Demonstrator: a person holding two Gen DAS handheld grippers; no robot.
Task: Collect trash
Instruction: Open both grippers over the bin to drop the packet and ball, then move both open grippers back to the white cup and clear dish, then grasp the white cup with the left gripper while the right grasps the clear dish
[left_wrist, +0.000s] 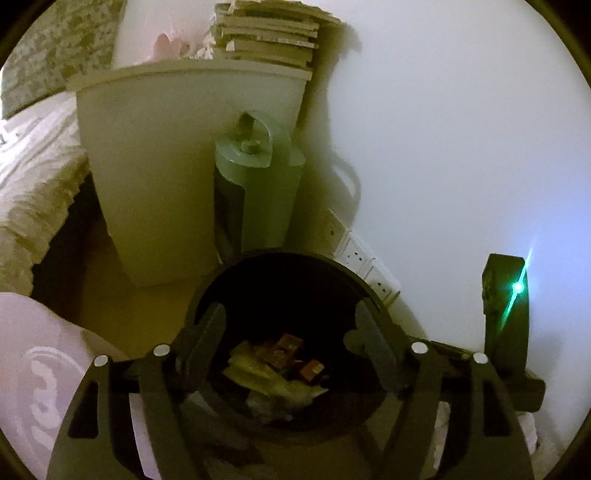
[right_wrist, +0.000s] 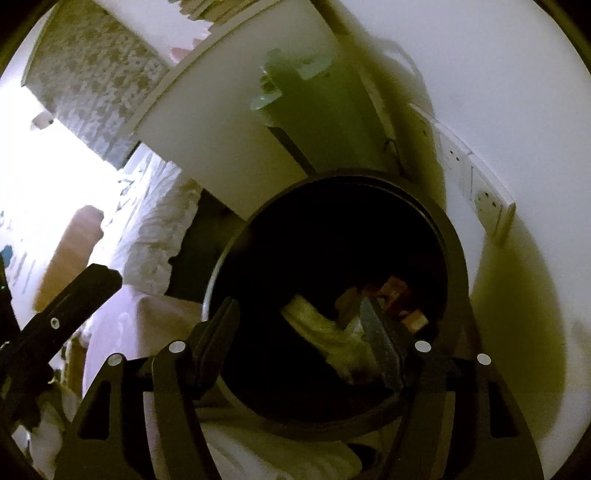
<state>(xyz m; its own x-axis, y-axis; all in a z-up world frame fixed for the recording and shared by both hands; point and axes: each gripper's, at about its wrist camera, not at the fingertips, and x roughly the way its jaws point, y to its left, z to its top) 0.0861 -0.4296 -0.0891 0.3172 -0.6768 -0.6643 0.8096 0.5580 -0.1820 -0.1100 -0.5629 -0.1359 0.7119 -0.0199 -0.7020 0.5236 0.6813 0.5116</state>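
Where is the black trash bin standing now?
In both wrist views the black trash bin stands on the floor directly below the open grippers, in front of the white cabinet, near the wall sockets.

Trash (left_wrist: 275, 363) lies in the bin (left_wrist: 373, 291), before the cabinet (left_wrist: 159, 166).

Left hand-held gripper (left_wrist: 288, 332): dark grey forked arms, round white rivets, flat fingers. Right hand-held gripper (right_wrist: 299, 325): same build, textured grey pad.
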